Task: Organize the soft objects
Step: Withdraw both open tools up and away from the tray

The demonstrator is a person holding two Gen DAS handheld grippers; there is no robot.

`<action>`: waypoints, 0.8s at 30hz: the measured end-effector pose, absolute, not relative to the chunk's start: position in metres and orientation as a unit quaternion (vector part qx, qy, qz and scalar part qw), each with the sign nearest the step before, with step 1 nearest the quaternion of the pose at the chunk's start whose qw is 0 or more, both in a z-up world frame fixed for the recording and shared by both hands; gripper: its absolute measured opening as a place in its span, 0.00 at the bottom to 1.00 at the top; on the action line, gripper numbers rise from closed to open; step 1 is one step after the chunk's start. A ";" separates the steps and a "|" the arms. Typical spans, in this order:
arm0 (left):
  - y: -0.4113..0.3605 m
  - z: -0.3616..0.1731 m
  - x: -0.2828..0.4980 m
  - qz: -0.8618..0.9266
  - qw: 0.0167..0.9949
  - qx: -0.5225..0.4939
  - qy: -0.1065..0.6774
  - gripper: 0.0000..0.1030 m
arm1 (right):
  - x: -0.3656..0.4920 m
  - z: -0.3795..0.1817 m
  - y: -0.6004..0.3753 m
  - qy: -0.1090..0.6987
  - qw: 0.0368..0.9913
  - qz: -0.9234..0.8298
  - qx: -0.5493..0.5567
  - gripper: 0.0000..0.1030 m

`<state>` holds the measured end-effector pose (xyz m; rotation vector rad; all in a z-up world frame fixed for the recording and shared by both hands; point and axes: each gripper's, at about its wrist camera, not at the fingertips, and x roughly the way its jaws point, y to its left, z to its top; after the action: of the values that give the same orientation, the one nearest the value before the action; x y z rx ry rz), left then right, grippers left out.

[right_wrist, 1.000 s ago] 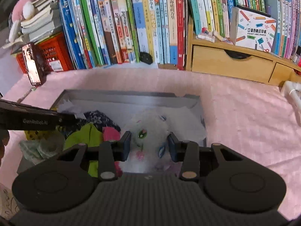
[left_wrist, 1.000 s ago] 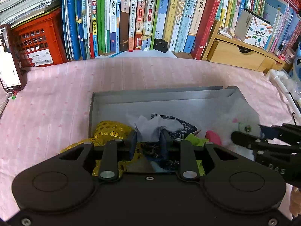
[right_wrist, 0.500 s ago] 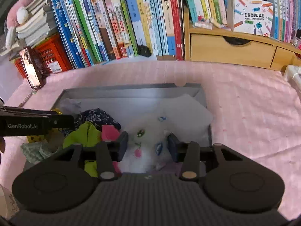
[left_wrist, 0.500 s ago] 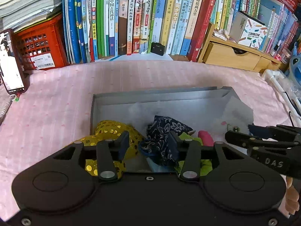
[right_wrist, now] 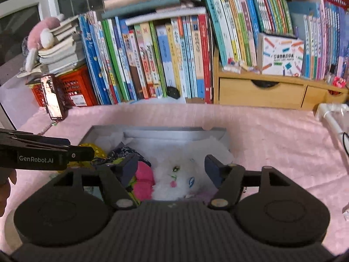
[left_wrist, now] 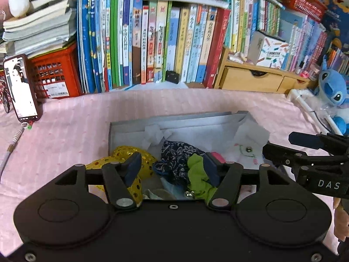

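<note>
A grey box [left_wrist: 170,120] on the pink cloth holds soft things: a gold sequin piece [left_wrist: 128,152], a dark floral cloth [left_wrist: 176,155], a green scrunchie [left_wrist: 198,174], a pink item [right_wrist: 142,181] and a white plush cat [right_wrist: 181,174]. My left gripper [left_wrist: 172,170] is open above the floral cloth and scrunchie, holding nothing. My right gripper [right_wrist: 171,170] is open above the white plush cat [left_wrist: 246,152], holding nothing. The right gripper also shows in the left wrist view [left_wrist: 309,152], and the left gripper in the right wrist view [right_wrist: 43,152].
A row of upright books [left_wrist: 152,43] stands behind the box. A red crate [left_wrist: 54,74] and a propped phone [left_wrist: 20,89] are at the back left. A wooden drawer unit [left_wrist: 257,78] and a blue plush [left_wrist: 333,91] are at the right.
My left gripper opened, let go of the floral cloth and rose. My right gripper opened wider and lifted away from the white plush cat, which stays in the box.
</note>
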<state>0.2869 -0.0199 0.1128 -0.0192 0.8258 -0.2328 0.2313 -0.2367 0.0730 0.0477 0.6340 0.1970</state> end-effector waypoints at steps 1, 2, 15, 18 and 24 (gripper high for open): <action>-0.019 0.115 0.283 -0.114 0.911 -0.009 0.397 0.61 | 0.227 0.075 -0.237 0.306 0.947 0.097 0.023 0.80; -0.019 0.118 0.279 -0.115 0.912 -0.008 0.393 0.63 | 0.224 0.077 -0.237 0.302 0.948 0.098 0.023 0.81; -0.019 0.147 0.217 -0.135 0.932 0.000 0.335 0.77 | 0.171 0.095 -0.238 0.247 0.964 0.100 0.006 0.87; -0.020 0.150 0.202 -0.142 0.937 0.001 0.319 0.80 | 0.157 0.097 -0.237 0.231 0.968 0.102 0.000 0.90; -0.019 0.151 0.174 -0.145 0.946 0.004 0.290 0.82 | 0.130 0.100 -0.235 0.199 0.975 0.103 -0.005 0.97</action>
<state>0.1739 -0.0187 0.1508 0.0088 0.5904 -0.2946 0.1296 -0.2355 0.1000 -0.0103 0.4016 0.2081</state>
